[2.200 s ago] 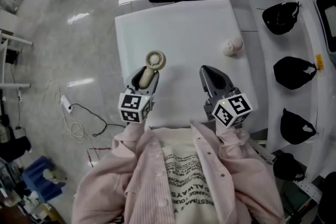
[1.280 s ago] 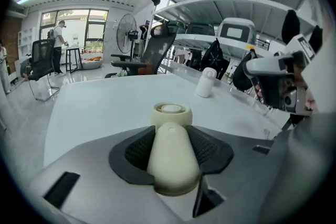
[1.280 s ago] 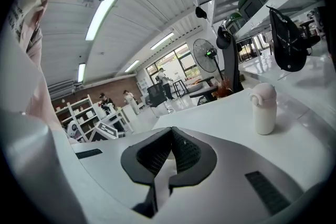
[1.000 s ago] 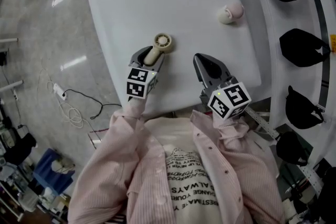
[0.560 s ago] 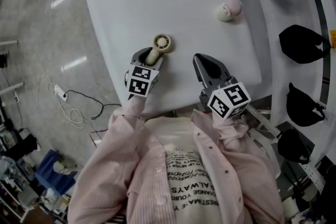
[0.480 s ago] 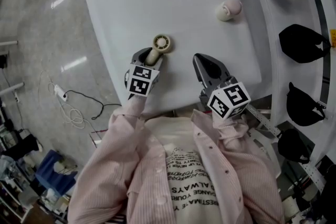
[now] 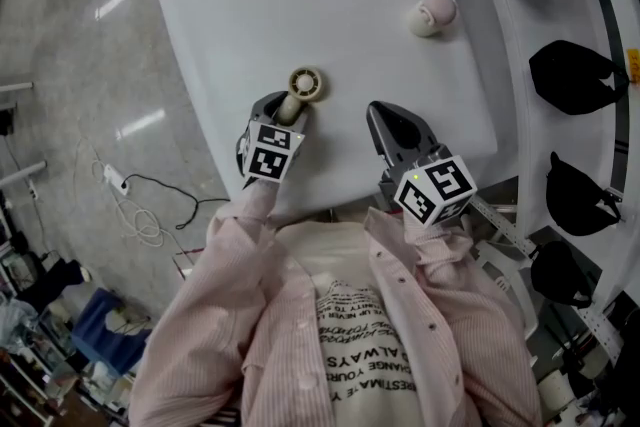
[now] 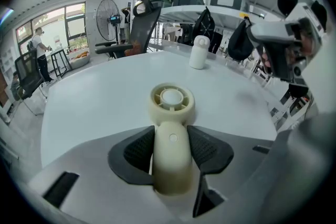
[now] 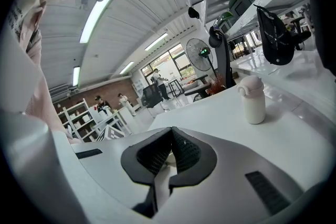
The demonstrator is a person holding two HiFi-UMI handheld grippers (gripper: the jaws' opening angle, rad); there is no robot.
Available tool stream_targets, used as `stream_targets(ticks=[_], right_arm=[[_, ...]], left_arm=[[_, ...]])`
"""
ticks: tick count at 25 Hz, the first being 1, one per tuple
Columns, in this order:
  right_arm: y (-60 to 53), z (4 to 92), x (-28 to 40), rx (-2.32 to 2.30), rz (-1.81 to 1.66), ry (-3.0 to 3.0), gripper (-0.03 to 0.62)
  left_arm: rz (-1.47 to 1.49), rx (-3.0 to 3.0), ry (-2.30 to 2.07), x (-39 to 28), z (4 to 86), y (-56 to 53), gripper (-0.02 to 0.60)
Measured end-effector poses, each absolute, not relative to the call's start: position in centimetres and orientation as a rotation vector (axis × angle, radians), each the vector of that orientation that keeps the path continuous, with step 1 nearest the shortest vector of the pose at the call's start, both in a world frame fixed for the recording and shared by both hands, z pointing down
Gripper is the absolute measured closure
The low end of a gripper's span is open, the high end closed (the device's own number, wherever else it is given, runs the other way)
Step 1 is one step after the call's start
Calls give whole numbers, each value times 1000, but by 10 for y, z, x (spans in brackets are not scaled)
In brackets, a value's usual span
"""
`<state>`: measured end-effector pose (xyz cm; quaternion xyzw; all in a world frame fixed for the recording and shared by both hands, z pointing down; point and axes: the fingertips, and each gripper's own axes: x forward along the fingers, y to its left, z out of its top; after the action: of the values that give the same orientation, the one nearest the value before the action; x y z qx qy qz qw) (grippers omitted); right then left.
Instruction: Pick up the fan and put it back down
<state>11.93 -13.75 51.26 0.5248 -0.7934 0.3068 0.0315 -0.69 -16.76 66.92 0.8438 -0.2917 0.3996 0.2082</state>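
The fan [image 7: 305, 83] is small and cream, with a round head and a stubby handle. My left gripper [image 7: 287, 107] is shut on its handle near the table's front left. In the left gripper view both black pads [image 8: 138, 149] press the handle's sides, and the fan's head [image 8: 171, 99] points away, low over the white table [image 8: 105, 97]. Whether the head touches the table I cannot tell. My right gripper [image 7: 384, 112] hovers to the right of the fan, apart from it. Its jaws [image 9: 171, 132] meet at the tips with nothing held.
A small white-and-pink bottle [image 7: 430, 15] stands at the table's far right, also in the right gripper view [image 9: 253, 99]. Black caps [image 7: 565, 75] hang on the white shelf to the right. A cable [image 7: 130, 205] lies on the floor left of the table.
My left gripper has sunk a little and rolled slightly, with the fan still in it. The right gripper has stayed where it was.
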Motion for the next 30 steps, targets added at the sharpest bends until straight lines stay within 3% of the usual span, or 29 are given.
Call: stream_targets(ticks=[10, 13, 21, 23, 27, 30], right_arm=[[-137, 512, 117, 1616, 935, -2452, 594], [-137, 510, 116, 1612, 930, -2454, 594], [-140, 501, 112, 1604, 893, -2473, 594], [-142, 497, 110, 1604, 881, -2482, 594], [-144, 487, 107, 1598, 835, -2497, 594], [-144, 480, 105, 1597, 806, -2505, 594]], left_arm=[[1103, 2380, -770, -4, 671, -165, 393], [1087, 2392, -780, -3, 668, -164, 333], [979, 2493, -815, -3, 631, -164, 333], [951, 2518, -838, -6, 618, -162, 372], [911, 2542, -906, -15, 595, -157, 519], [859, 2540, -945, -21, 578, -152, 541]])
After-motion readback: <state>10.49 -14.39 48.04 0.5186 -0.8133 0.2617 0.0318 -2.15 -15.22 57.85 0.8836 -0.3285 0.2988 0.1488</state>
